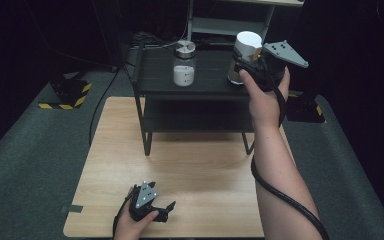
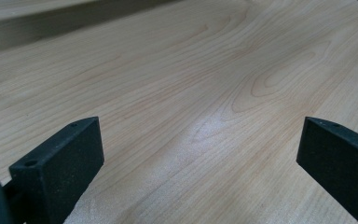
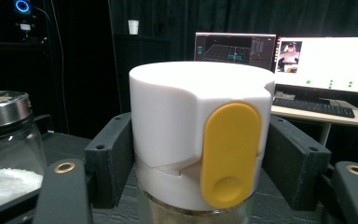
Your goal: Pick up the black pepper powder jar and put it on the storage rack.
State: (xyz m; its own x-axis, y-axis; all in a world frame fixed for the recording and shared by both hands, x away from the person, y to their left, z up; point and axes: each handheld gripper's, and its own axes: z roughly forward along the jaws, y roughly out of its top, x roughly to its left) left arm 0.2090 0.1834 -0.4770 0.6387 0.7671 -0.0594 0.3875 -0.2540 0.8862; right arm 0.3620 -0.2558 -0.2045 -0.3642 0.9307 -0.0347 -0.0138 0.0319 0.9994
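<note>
My left gripper [image 1: 156, 207] rests low on the pale wooden bench [image 1: 205, 170], fingers [image 2: 60, 158] released and wide apart with nothing between them. My right gripper [image 1: 247, 62] is raised at the black metal shelf rack [image 1: 150, 75], fingers [image 3: 109, 158] clenched on the white-capped jar with the yellow oval flip tab [image 3: 200, 135], beside the glass jar of white granules with a metal lid [image 1: 184, 64]. I judge the grasp secured; carrying the jar and setting it down remain.

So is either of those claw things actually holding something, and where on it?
Yes. The right gripper clamps the white-capped jar by the sides of its cap, on the black shelf. The left gripper is open over the wooden table, holding nothing.
</note>
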